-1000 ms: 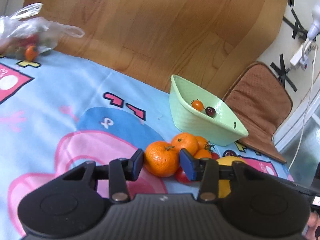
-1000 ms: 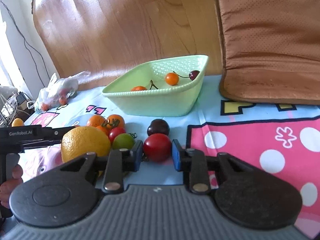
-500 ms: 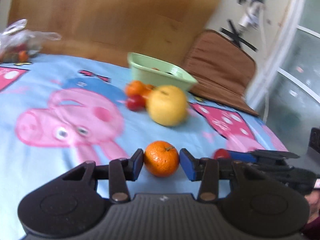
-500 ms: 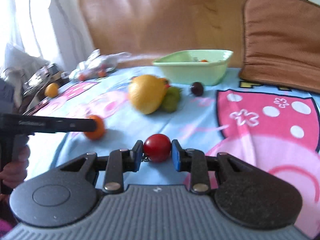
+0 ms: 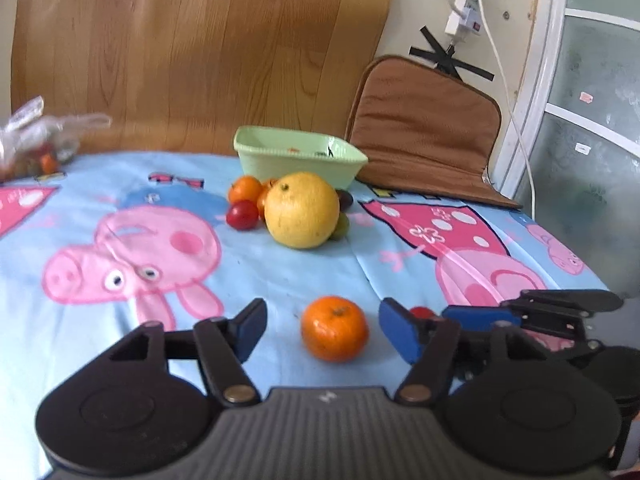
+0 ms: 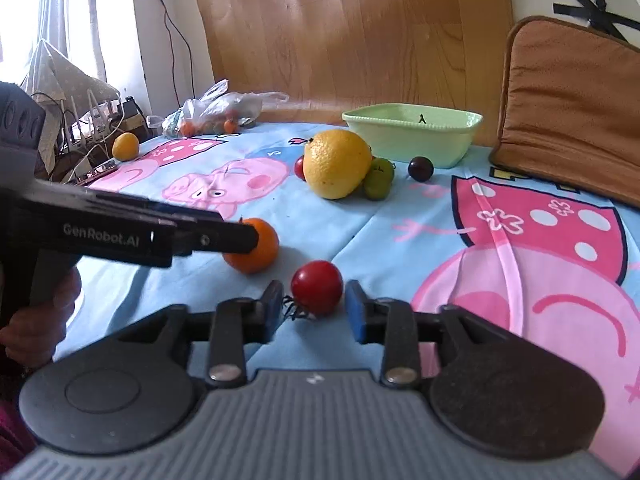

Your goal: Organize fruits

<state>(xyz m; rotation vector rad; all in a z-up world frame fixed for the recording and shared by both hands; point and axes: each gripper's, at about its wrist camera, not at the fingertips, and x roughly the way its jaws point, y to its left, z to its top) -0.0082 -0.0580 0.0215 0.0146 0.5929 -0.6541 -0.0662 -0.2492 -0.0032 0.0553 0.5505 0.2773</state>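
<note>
An orange mandarin (image 5: 334,328) (image 6: 256,246) rests on the cartoon-print cloth between the pads of my left gripper (image 5: 322,332), whose jaws are opening and stand clear of it on both sides. A red tomato (image 6: 317,287) (image 5: 422,313) lies on the cloth between the pads of my right gripper (image 6: 314,309); those jaws are opening too, with small gaps beside the fruit. Farther back a big yellow citrus (image 5: 302,210) (image 6: 336,163) sits among small fruits in front of the pale green basket (image 5: 298,160) (image 6: 412,134).
A brown cushion (image 5: 424,128) leans at the back right against the wooden board (image 5: 200,48). A plastic bag of small fruit (image 6: 218,114) and a lone yellow fruit (image 6: 125,146) lie at the far left. A dark plum (image 6: 421,168) sits near the basket. Cables clutter the left edge.
Both grippers pulled back from the fruit pile toward the near edge, each carrying its fruit. Their jaws have now parted, leaving the mandarin and the tomato resting on the cloth.
</note>
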